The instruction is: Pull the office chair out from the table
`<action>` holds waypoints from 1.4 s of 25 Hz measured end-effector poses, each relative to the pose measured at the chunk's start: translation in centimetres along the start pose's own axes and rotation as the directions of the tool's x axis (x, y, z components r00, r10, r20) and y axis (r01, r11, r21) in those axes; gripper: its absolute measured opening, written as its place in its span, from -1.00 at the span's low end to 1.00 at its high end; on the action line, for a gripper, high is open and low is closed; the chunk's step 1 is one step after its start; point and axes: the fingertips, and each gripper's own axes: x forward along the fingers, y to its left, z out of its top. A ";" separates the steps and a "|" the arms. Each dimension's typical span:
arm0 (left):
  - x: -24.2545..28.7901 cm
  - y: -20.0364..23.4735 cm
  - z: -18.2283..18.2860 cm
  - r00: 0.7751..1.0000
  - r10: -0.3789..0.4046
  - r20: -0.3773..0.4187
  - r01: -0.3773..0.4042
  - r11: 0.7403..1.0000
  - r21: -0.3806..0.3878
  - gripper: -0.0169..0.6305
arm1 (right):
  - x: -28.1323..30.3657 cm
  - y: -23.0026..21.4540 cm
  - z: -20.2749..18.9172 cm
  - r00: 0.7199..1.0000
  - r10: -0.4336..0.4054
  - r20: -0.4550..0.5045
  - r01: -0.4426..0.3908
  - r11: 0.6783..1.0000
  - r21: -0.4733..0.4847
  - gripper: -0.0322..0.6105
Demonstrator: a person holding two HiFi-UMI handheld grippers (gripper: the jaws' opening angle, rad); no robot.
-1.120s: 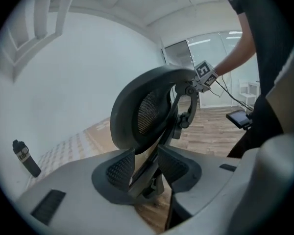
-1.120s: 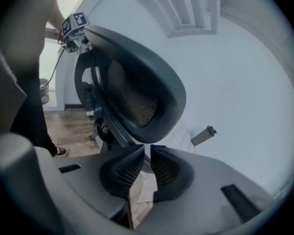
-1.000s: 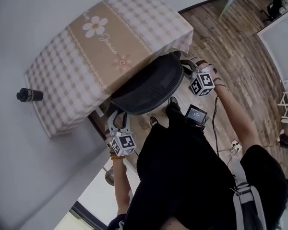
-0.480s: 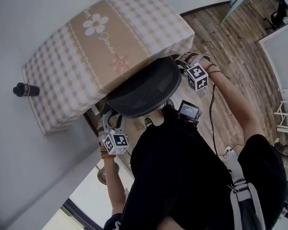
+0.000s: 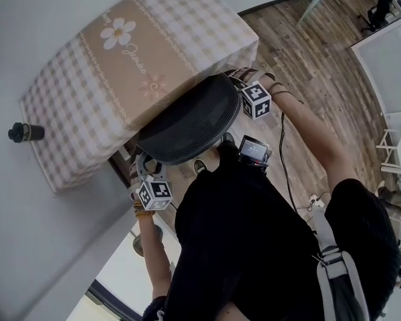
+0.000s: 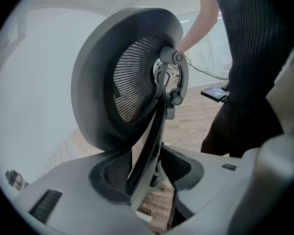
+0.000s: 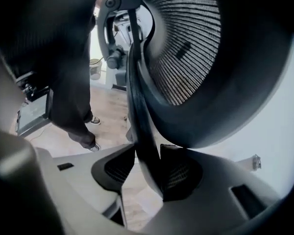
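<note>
Although the chair rim was placed between both pairs of jaws, the left gripper and right gripper had just been opened wider and clamped nothing. The chair was seen at the table edge. Gripping was judged to be in hand, so closing and a backward pull were needed.

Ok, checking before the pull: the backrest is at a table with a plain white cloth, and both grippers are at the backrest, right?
The cloth isn't plain white: the head view shows it checked, with a tan flowered band. The rest holds: left gripper and right gripper are at the backrest.
</note>
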 end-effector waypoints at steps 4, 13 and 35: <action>0.1 -0.1 0.3 1.000 0.008 -0.016 -0.007 0.999 0.038 -0.34 | 0.5 0.1 -0.3 0.999 0.007 -0.041 -0.006 0.999 0.037 -0.33; -0.2 0.4 -0.6 0.999 0.030 -0.035 -0.027 0.997 0.071 -0.36 | 0.5 0.6 0.6 0.993 0.100 -0.069 -0.095 0.993 0.071 -0.34; -1.7 4.6 -7.1 0.991 -0.080 -0.111 0.086 0.995 0.052 -0.27 | 2.1 4.4 7.9 0.994 0.107 0.015 -0.108 0.988 0.111 -0.38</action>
